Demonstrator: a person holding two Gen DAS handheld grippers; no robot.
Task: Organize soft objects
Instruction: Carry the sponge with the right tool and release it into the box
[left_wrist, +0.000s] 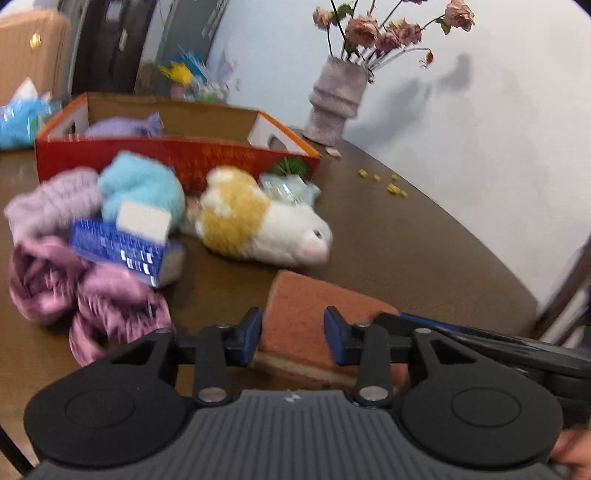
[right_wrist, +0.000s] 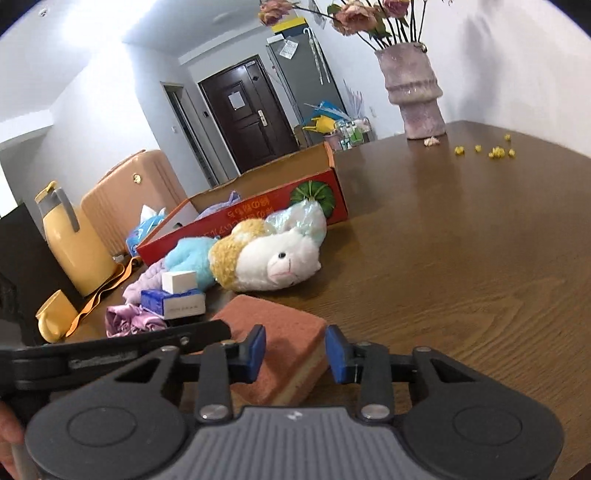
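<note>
Both my grippers sit at the orange-topped, cream-bottomed rectangular sponge, which lies on the brown wooden table on the near side of the red open-topped cardboard box, well in front of its long printed wall. My left gripper has its blue pads narrowly apart with the sponge filling the gap, yet the sponge also spreads past the right pad, so I cannot tell whether the pads press it or only stand over it. My right gripper straddles the sponge's near corner in the same narrow way; its own body hides the contact, so I cannot tell there either. Against the box's front wall lies the white and mustard plush animal, head towards me, with a crumpled clear plastic packet wedged between it and the box. At the box's left front corner are a fluffy light-blue bundle, a lilac knitted piece, a shiny pink satin cloth and a blue printed carton with a small white box on top, all smeared by blur in the left view. Inside the box only the top of a lilac soft item shows above the wall. Beyond the box's right end stands a ribbed mauve vase, its flowers cut off by the frame.
</note>
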